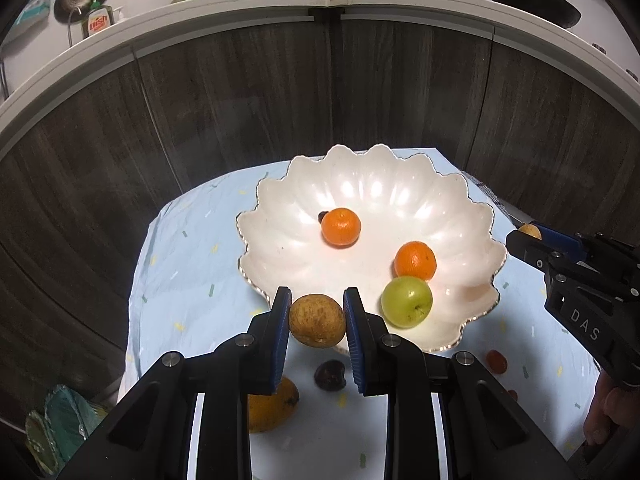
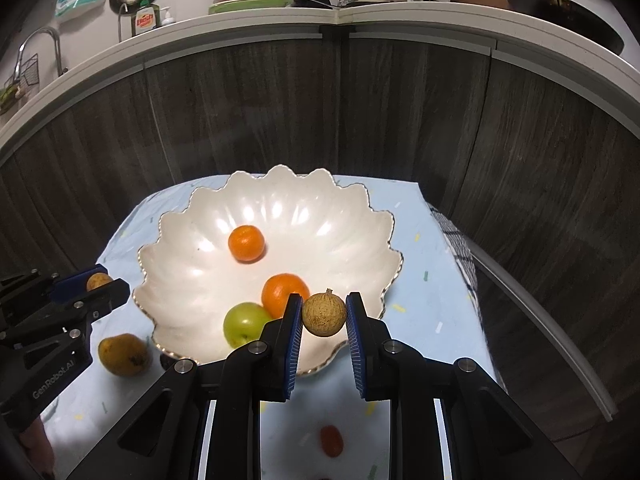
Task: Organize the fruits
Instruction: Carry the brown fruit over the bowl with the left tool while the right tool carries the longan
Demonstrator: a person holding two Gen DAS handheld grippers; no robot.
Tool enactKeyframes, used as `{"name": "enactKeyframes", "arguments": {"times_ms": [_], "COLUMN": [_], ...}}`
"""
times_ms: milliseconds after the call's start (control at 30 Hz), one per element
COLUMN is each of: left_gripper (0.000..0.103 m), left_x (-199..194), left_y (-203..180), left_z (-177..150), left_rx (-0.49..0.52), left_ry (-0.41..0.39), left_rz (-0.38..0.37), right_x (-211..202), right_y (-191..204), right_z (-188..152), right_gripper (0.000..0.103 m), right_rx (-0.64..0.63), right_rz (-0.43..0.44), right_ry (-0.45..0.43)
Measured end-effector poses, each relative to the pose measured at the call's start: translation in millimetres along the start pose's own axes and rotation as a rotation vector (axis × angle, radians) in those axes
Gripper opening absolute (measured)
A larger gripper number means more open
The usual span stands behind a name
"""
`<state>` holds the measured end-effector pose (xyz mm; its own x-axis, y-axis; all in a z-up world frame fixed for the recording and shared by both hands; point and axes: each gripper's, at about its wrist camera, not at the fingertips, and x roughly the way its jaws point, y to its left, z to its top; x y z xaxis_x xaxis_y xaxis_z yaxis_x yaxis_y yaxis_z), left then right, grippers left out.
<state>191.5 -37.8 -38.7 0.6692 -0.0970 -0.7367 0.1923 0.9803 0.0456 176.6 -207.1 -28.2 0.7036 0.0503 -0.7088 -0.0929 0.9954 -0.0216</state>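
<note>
- Yellow-orange mango [image 1: 272, 406] lies at the left on the pale blue cloth [image 1: 188, 264] covering the counter, just outside the bowl's near rim.
- My left gripper [image 1: 317, 320] is clamped on a brown, rough-skinned round fruit [image 1: 317, 321], held over the near edge of the bowl.
- Below it a dark fruit [image 1: 329, 376] sits on the cloth.
- Scalloped white bowl [image 1: 280, 208] holds two oranges, one toward the middle [image 1: 341, 227] and one nearer the right [image 1: 415, 261], with a green apple [image 1: 406, 301] touching the second.
- My right gripper [image 2: 323, 314] is clamped on a smaller tan fruit with a stem nub [image 2: 323, 313], held over the bowl's near-right rim.
- One small red fruit [image 2: 331, 440] lies on the cloth below my right gripper.
</note>
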Motion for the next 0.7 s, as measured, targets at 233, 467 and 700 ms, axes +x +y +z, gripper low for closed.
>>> {"name": "enactKeyframes", "arguments": {"times_ms": [233,467,700], "left_gripper": [0.027,0.027,0.027], "left_x": [9.2,20.7,37.4], "left_y": [-0.6,-0.6,2.4], "left_z": [11.9,24.1,34.2], "left_rx": [0.009,0.008,0.002], "left_ry": [-0.004,0.0,0.019], "left_rz": [0.001,-0.005,-0.007], "right_x": [11.1,23.2,35.8], "right_y": [-7.9,-14.2,-15.7], "right_z": [9.4,16.3,22.3], "right_gripper": [0.023,0.023,0.023], "right_rx": [0.009,0.011,0.014], "right_rz": [-0.014,-0.02,-0.021], "right_ry": [0.006,0.019,0.034]}}
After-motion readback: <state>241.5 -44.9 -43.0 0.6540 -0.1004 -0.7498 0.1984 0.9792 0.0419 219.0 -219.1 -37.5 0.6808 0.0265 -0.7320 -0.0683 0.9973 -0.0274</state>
